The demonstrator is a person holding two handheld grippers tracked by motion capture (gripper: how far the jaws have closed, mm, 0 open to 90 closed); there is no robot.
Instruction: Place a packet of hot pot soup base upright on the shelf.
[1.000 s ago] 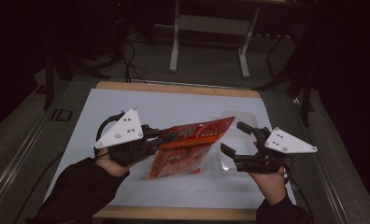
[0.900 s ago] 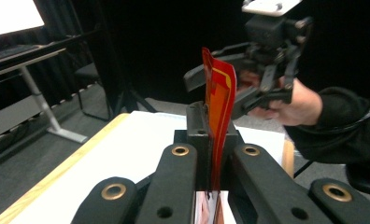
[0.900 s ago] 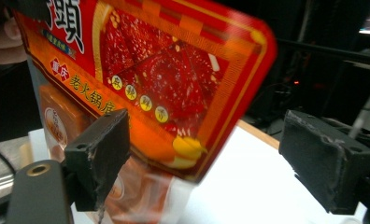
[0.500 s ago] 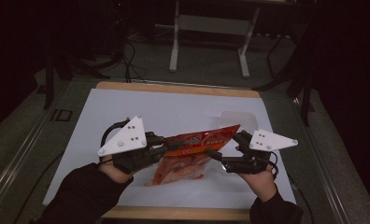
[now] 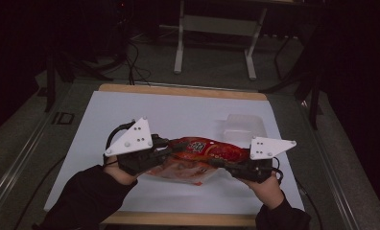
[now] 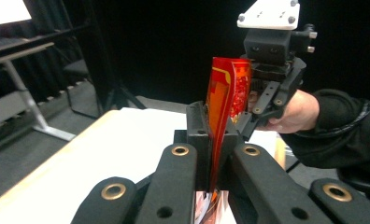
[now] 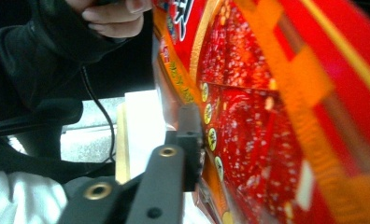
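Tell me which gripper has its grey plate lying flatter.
The right gripper: its grey plate lies nearly level, while the left gripper carries its plate tilted steeply up. Both clamp the red snack bag above the white table.

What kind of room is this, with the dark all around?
Probably a lab or studio set up for recording. A white-topped table sits among black curtains, with cables on the floor, and a person holds a red snack bag with two grippers.
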